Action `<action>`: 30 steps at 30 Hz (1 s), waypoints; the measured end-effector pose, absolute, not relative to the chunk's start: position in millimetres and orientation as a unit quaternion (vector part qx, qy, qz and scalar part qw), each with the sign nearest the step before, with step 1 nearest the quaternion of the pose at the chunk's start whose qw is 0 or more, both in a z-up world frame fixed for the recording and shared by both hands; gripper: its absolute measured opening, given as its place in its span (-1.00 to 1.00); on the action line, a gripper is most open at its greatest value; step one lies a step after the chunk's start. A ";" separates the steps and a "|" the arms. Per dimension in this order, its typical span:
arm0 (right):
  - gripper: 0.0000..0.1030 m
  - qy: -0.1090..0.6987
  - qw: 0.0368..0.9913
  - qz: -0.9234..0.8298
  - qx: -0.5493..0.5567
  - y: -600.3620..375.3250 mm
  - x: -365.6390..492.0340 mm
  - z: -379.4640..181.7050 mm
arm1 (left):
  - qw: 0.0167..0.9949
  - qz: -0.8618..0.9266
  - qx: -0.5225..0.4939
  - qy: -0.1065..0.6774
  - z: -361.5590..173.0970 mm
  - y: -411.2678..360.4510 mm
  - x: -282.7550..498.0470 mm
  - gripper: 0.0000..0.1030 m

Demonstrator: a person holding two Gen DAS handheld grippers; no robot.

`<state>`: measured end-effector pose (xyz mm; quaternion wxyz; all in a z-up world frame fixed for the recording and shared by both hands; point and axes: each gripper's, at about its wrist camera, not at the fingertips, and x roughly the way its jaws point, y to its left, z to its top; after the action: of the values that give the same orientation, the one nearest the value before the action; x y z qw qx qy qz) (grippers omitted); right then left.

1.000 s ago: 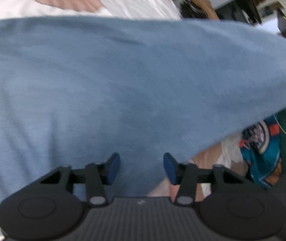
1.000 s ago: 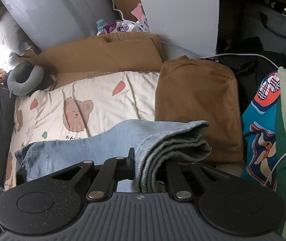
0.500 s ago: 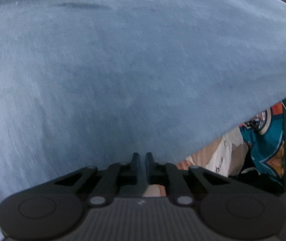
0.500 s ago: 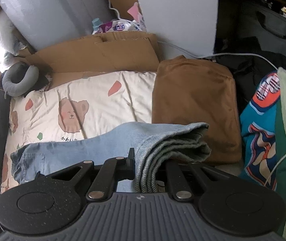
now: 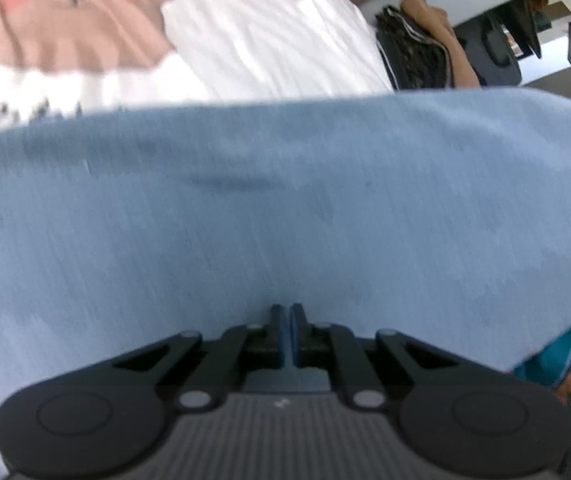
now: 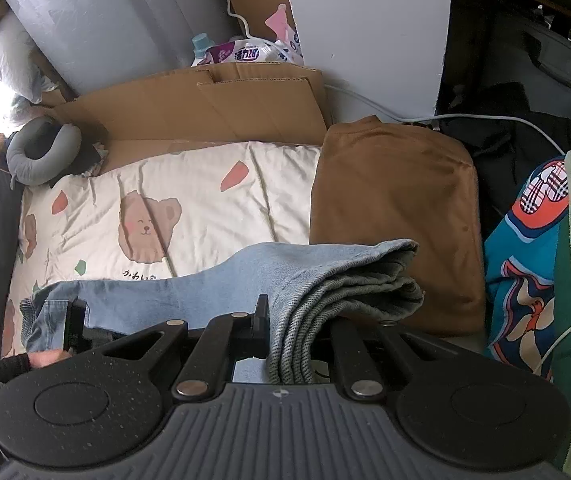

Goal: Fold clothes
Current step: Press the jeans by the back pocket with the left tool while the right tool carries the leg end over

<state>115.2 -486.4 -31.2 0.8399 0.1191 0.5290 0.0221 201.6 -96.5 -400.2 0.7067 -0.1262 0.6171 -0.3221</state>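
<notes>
Around the working area, a cream bear-print quilt [image 6: 205, 208] is lying spread out, with flattened cardboard [image 6: 213, 104] propped behind it and a folded brown garment [image 6: 393, 216] sitting at its right edge. A grey neck pillow [image 6: 41, 152] is resting at the far left corner, a teal patterned cloth [image 6: 525, 248] is bunching up on the right, and a white cable [image 6: 565, 328] is trailing over it. In the left wrist view, light blue denim is filling most of the picture and blocking nearly everything beyond it, leaving only a strip of quilt above.

That denim belongs to the jeans [image 6: 213, 284], which are stretching in a long band across the near side of the quilt, between the two tools. The right gripper [image 6: 297, 316] is pinching the folded hem end, several layers of cloth bunching between its fingers and overhanging toward the brown garment. The left gripper [image 5: 286, 320] is showing its blue pads pressed nearly together right at the edge of the denim; whether cloth is caught between them is hard to tell, since the picture is blurred. At the jeans' far left end, a hand [image 6: 47, 358] in a dark sleeve is gripping a tool beside the pocket.
</notes>
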 end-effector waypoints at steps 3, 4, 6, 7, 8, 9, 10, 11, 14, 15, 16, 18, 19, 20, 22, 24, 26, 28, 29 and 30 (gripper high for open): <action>-0.84 0.529 0.840 0.022 0.119 -486.4 114.1 -31.7 | 0.718 -0.315 -0.121 0.608 -398.6 -100.6 215.2 -0.92; -0.84 0.529 0.840 0.022 0.120 -486.7 113.4 -31.9 | 0.723 -0.312 -0.119 0.605 -398.0 -102.2 219.7 -0.92; -0.84 0.531 0.838 0.020 0.121 -486.9 112.7 -32.9 | 0.733 -0.304 -0.113 0.598 -397.7 -106.4 228.2 -0.92; -0.84 0.532 0.838 0.020 0.121 -486.6 112.3 -33.4 | 0.737 -0.300 -0.111 0.595 -398.2 -106.8 233.1 -0.92; -0.84 0.533 0.837 0.021 0.121 -486.2 111.9 -33.9 | 0.739 -0.297 -0.112 0.594 -399.0 -104.7 238.6 -0.92; -0.84 0.534 0.837 0.022 0.120 -485.3 112.7 -32.9 | 0.742 -0.294 -0.113 0.592 -399.3 -103.2 243.9 -0.92; -0.84 0.535 0.836 0.024 0.120 -484.3 113.6 -31.9 | 0.746 -0.286 -0.115 0.590 -398.5 -103.0 248.6 -0.92; -0.84 0.535 0.836 0.025 0.119 -483.3 114.5 -30.9 | 0.752 -0.273 -0.118 0.588 -397.7 -103.4 252.9 -0.92; -0.84 0.537 0.835 0.030 0.117 -480.3 117.2 -27.8 | 0.766 -0.228 -0.143 0.583 -398.0 -93.8 270.3 -0.93; -0.84 0.538 0.834 0.032 0.117 -479.3 118.1 -26.8 | 0.768 -0.218 -0.148 0.584 -397.8 -92.1 271.0 -0.93; -0.84 0.539 0.834 0.034 0.116 -478.3 118.9 -25.8 | 0.769 -0.217 -0.144 0.584 -396.0 -88.1 267.6 -0.93; -0.84 0.545 0.829 0.039 0.117 -476.0 121.5 -23.3 | 0.771 -0.224 -0.129 0.582 -393.5 -90.9 262.1 -0.93; -0.84 0.547 0.828 0.043 0.113 -472.1 123.6 -20.1 | 0.768 -0.231 -0.129 0.583 -393.3 -89.3 260.5 -0.93; -0.84 0.550 0.827 0.048 0.108 -468.0 125.8 -16.9 | 0.764 -0.234 -0.133 0.587 -392.6 -84.7 258.6 -0.93; -0.84 0.554 0.825 0.057 0.099 -459.8 130.3 -10.5 | 0.757 -0.240 -0.141 0.592 -392.1 -75.6 249.9 -0.93; -0.84 0.558 0.822 0.067 0.089 -451.6 134.7 -4.2 | 0.749 -0.250 -0.142 0.597 -393.4 -74.6 237.2 -0.93; -0.84 0.562 0.820 0.076 0.079 -443.5 139.1 2.2 | 0.743 -0.258 -0.138 0.601 -394.3 -74.5 227.6 -0.93; -0.84 0.566 0.817 0.085 0.070 -435.3 143.5 8.6 | 0.740 -0.265 -0.134 0.603 -393.1 -72.0 216.5 -0.93; -0.84 0.568 0.815 0.090 0.065 -431.2 145.7 11.8 | 0.736 -0.271 -0.133 0.606 -392.1 -71.7 211.3 -0.93; -0.84 0.570 0.814 0.095 0.060 -427.1 147.9 15.0 | 0.729 -0.281 -0.132 0.610 -391.9 -72.7 207.7 -0.91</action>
<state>147.9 -427.1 15.0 0.8138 0.0602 0.5703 0.0948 207.7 -72.7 -391.9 0.7288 -0.1322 0.6105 -0.2807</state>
